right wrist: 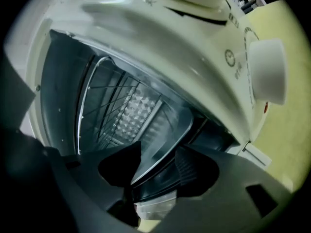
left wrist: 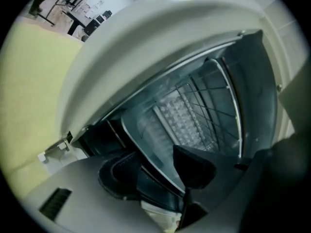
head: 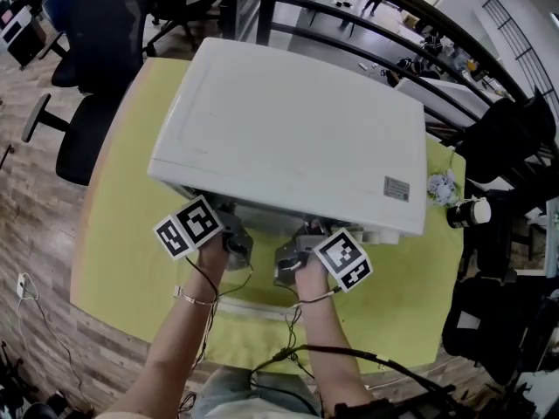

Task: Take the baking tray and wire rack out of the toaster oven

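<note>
Setting: a yellow-green surface [head: 113, 260] on a wooden floor [head: 35, 216], in an open office.
Hands: the left hand [head: 210, 256] and right hand [head: 310, 278] reach in side by side at the near edge of the surface. Each carries a claw, with its marker cube on the outer side.
Bracelet: a thin bracelet [head: 194, 299] on the left wrist.
Left claw: the left claw [head: 234, 236] [left wrist: 155, 169] is pushed in under the front edge of the oven. Its jaws are apart, and the tray's curved rim runs between the two dark pads.
Right claw: the right claw [head: 293, 256] [right wrist: 158, 168] is just beside the left one at the same opening. Its jaws are also apart and straddle the same rim from the other end.
Baking tray: the shiny baking tray [left wrist: 146, 132] [right wrist: 163, 135] is inside the oven cavity, with its front lip at the mouth between both pairs of pads.
Wire rack: the wire rack [left wrist: 214, 106] [right wrist: 99, 110] is inside the cavity too, deeper than the tray's lip.
Embossed panel: a diamond-patterned embossed panel [left wrist: 182, 120] shows further in. I cannot tell whether it is the back wall or the tray floor.
Toaster oven: the white toaster oven [head: 297, 129] fills the middle of the surface, seen from the top.
Knob: a pale round knob [right wrist: 265, 72] sits on the oven's front, to the right of the opening.
Beyond: dark office chairs [head: 96, 59] stand at the far left, and a black railing [head: 367, 33] runs across behind the oven.
</note>
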`<state>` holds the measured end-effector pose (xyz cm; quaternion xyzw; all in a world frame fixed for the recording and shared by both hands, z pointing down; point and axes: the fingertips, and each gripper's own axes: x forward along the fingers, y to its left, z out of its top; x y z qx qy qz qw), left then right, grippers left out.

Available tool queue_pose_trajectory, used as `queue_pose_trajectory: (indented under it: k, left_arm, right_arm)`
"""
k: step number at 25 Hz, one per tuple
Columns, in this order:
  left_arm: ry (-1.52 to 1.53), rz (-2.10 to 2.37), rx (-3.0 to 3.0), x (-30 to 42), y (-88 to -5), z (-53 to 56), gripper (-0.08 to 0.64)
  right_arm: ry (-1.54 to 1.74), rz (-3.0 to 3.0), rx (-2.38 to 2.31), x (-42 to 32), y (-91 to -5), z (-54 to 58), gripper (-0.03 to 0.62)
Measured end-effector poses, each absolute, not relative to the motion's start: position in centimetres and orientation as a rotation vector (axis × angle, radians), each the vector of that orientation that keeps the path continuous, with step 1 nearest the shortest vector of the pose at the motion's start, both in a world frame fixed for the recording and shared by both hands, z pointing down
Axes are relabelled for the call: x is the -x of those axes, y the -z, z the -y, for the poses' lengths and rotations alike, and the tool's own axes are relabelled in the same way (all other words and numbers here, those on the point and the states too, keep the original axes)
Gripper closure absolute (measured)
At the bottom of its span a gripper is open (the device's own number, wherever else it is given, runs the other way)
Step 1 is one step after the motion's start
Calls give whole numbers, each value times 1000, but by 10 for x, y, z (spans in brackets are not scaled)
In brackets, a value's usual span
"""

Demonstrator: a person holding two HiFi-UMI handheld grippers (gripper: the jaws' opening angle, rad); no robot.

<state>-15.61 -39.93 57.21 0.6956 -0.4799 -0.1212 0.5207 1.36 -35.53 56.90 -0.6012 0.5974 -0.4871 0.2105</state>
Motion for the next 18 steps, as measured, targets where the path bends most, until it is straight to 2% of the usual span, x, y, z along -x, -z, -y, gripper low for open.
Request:
queue_pose_trajectory:
  k: [6,11,18]
  left_arm:
    - [308,1190,-1639,159,-579,405,407]
    - [312,1229,-1595,159,-582,410,417]
    - [361,1245,-1539,165,-582,407,437]
  right_arm:
    - [1347,-1625,1667,-16,-575,364,410]
    - [1347,-1623,1676,-15,-577,366,434]
    - [1371,-1632,1653,-12,-578,363,436]
